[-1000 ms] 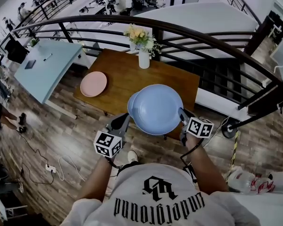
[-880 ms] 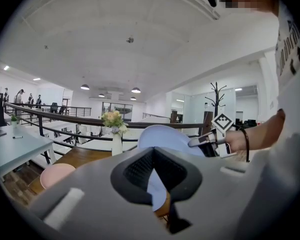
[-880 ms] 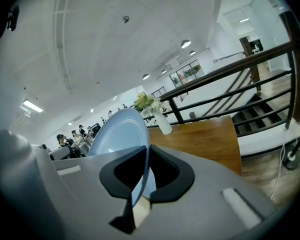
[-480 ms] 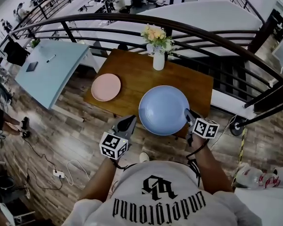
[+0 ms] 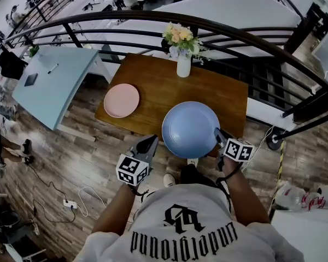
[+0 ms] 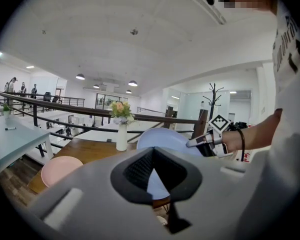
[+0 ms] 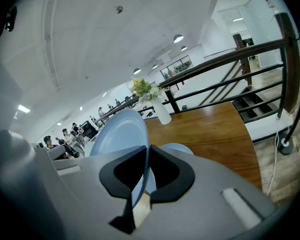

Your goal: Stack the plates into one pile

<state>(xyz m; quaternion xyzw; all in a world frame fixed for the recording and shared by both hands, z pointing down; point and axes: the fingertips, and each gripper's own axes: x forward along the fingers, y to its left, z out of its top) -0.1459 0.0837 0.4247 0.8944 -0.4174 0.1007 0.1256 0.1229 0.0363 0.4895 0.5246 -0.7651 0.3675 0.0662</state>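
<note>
Gripping the blue plate [image 5: 190, 130] by its rim with the right gripper [image 5: 218, 136], jaws closed on the edge at about 4 o'clock of the plate. Seen along those jaws in the right gripper view [image 7: 145, 154]: the thin rim pinched between both pads, the blue plate [image 7: 117, 134] tilted and rising away toward 11 o'clock. Just past the jaws at 2 o'clock, lying flat on the wooden table [image 7: 215, 129], a smaller blue plate [image 7: 179, 149].

Holding the left gripper [image 5: 148, 144] near the held plate at roughly 8 o'clock, not touching it; jaws together with nothing between them in the left gripper view [image 6: 152, 151].

Hovering the held plate over the near edge of the wooden table [image 5: 153, 89]. Farther out at 10 o'clock, flat near the table's left end, a pink plate [image 5: 121, 100]. At 12 o'clock, upright at the far edge, a white vase of flowers [image 5: 183, 64]. Beyond the table, a curved black railing [image 5: 153, 19].
</note>
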